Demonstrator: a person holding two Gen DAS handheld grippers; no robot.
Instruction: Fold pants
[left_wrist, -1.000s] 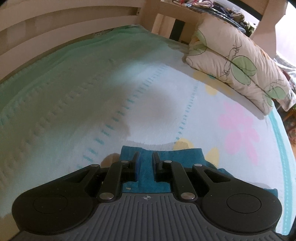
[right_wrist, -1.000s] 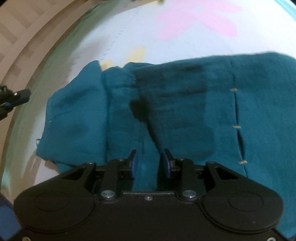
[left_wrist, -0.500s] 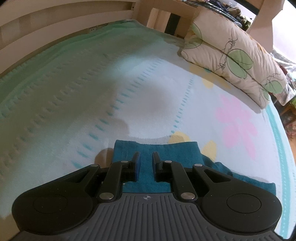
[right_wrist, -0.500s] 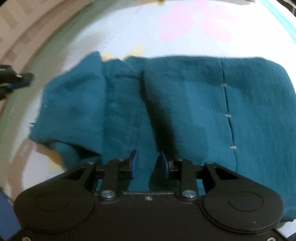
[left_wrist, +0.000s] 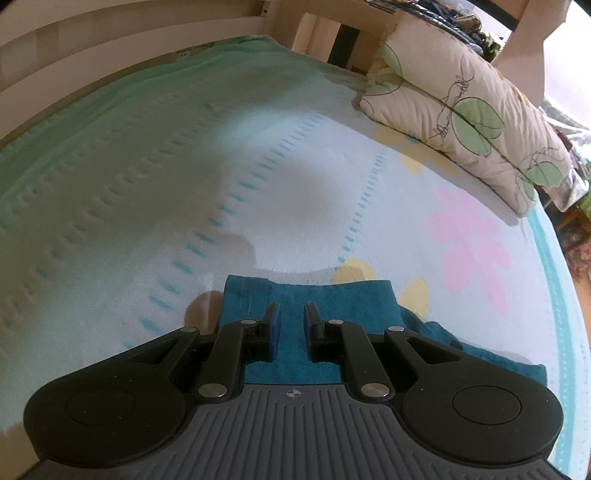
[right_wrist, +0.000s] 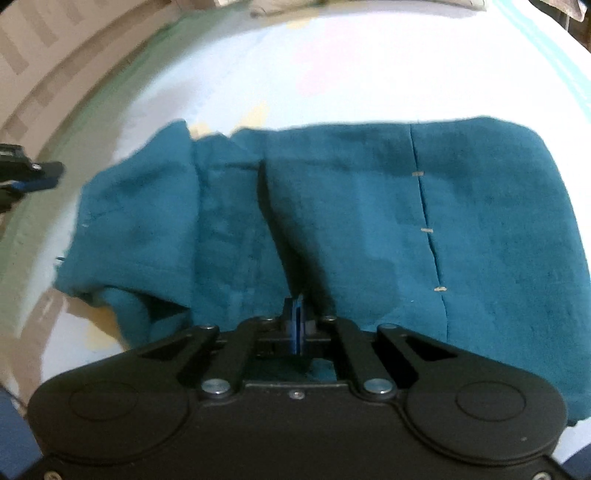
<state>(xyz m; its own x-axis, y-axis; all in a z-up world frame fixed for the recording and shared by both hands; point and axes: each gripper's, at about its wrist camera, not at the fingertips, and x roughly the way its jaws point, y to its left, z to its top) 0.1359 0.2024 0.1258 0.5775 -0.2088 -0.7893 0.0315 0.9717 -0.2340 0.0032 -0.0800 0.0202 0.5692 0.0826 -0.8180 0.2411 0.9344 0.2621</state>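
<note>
The teal pants (right_wrist: 369, 229) lie spread on the bed, with a dark fold running up their middle and a seam with pale stitches at the right. My right gripper (right_wrist: 297, 306) is shut at the near edge of the pants; whether cloth is pinched between the pads is not clear. My left gripper (left_wrist: 291, 314) is open, its fingers above one end of the pants (left_wrist: 314, 299), which reaches just past the fingertips. The left gripper also shows at the left edge of the right wrist view (right_wrist: 29, 173).
The bed cover (left_wrist: 184, 184) is pale green and white with pink and yellow flowers. A leaf-print pillow (left_wrist: 461, 110) lies at the far right. A wooden bed frame (left_wrist: 110, 48) runs along the far left side.
My right gripper has shut at the pants' near edge. The pants lie flatter and more spread. The left gripper has drawn back a little, showing more of the pants' end.
</note>
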